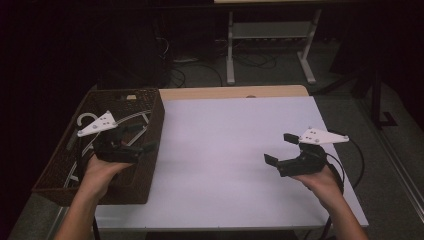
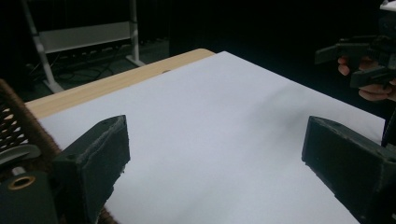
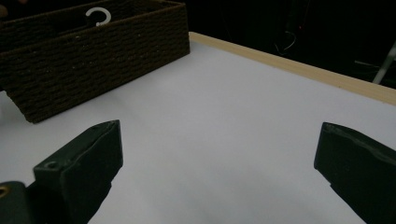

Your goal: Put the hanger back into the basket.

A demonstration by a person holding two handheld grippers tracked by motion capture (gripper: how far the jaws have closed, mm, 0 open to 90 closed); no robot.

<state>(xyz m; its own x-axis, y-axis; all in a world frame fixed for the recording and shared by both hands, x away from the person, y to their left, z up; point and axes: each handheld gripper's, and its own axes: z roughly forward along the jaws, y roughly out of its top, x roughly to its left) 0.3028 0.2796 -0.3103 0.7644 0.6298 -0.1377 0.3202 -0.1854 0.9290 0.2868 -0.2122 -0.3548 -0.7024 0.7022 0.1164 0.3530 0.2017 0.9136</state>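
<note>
Gaping wide and empty, the left claw [image 1: 134,138] hovers over the basket [image 1: 150,165] (hangers [image 1: 90,118] inside) at frame left; the right claw [image 1: 281,148] is equally released above the white bench [image 1: 220,150].

White tabletop [image 1: 220,160] bare between claws; woven basket [image 1: 150,150] wall blocks left edge, hangers [image 1: 90,120] inside.

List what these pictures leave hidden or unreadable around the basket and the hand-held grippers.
- Basket contents, high view: the left hand-held gripper and hand cover them; white hangers show partly.
- Basket inside, right gripper view: its wall hides everything except a hanger hook.
- Right hand-held gripper, left gripper view: cut off by the right edge.
</note>
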